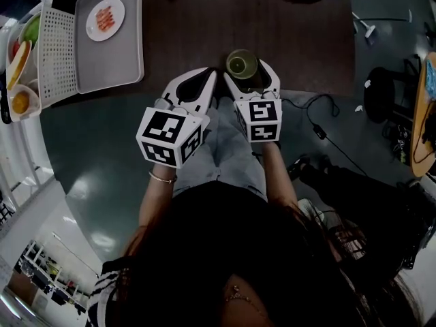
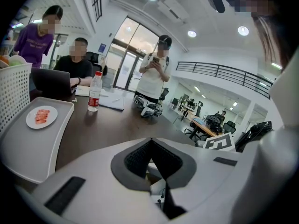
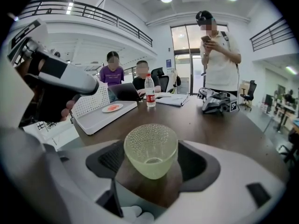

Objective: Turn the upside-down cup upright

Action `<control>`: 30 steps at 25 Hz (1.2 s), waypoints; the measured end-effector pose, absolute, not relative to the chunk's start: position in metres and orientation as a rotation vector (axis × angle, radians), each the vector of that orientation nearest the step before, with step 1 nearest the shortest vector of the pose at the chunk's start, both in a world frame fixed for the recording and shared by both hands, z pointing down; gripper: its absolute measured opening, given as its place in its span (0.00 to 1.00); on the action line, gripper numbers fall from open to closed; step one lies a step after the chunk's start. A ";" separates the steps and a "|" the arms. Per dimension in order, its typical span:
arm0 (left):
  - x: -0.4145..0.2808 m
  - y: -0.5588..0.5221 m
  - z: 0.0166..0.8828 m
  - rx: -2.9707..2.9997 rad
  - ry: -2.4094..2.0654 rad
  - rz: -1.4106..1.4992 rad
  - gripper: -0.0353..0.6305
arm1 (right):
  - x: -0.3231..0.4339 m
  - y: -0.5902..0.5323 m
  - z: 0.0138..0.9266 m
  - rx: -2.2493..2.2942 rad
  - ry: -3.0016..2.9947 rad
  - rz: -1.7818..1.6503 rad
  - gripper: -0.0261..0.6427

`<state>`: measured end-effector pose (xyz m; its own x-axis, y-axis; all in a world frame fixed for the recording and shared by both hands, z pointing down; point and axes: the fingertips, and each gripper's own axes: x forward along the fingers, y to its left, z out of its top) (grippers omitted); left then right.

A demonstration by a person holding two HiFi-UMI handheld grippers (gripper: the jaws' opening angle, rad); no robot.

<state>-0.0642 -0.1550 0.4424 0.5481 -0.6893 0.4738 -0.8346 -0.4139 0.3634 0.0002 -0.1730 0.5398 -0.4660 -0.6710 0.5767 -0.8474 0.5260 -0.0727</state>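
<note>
A pale green, bumpy translucent cup (image 1: 241, 64) (image 3: 150, 150) stands upright, mouth up, on the dark wooden table (image 1: 272, 19) near its front edge. My right gripper (image 1: 249, 75) (image 3: 151, 158) is open with the cup between its jaws; a little gap shows on each side of the cup. My left gripper (image 1: 210, 75) (image 2: 150, 142) is just to the left of it, shut with nothing between its pads. In the left gripper view the cup is hidden.
A grey tray (image 1: 116, 60) with a white plate of food (image 1: 105, 19) lies at the back left, beside a white basket (image 1: 58, 53) and fruit. A water bottle (image 3: 150, 91), papers, a laptop and another gripper device (image 3: 217, 101) are farther back. Three people are at the far side.
</note>
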 end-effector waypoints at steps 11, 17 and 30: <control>-0.065 -0.159 0.439 2.231 -1.225 0.348 0.06 | 0.002 -0.175 0.539 1.231 -2.272 0.512 0.55; -0.069 -0.164 0.429 2.249 -1.243 0.344 0.06 | 0.006 -0.179 0.530 1.244 -2.277 0.537 0.55; -0.068 -0.177 0.396 2.328 -1.261 0.299 0.06 | 0.015 -0.195 0.473 1.319 -2.383 0.570 0.55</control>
<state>-0.0679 -0.1773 0.3960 0.5532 -0.7293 0.4026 -0.8324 -0.4652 0.3012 0.0153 -0.1950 0.4730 -0.5010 -0.7141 0.4889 -0.8580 0.4836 -0.1730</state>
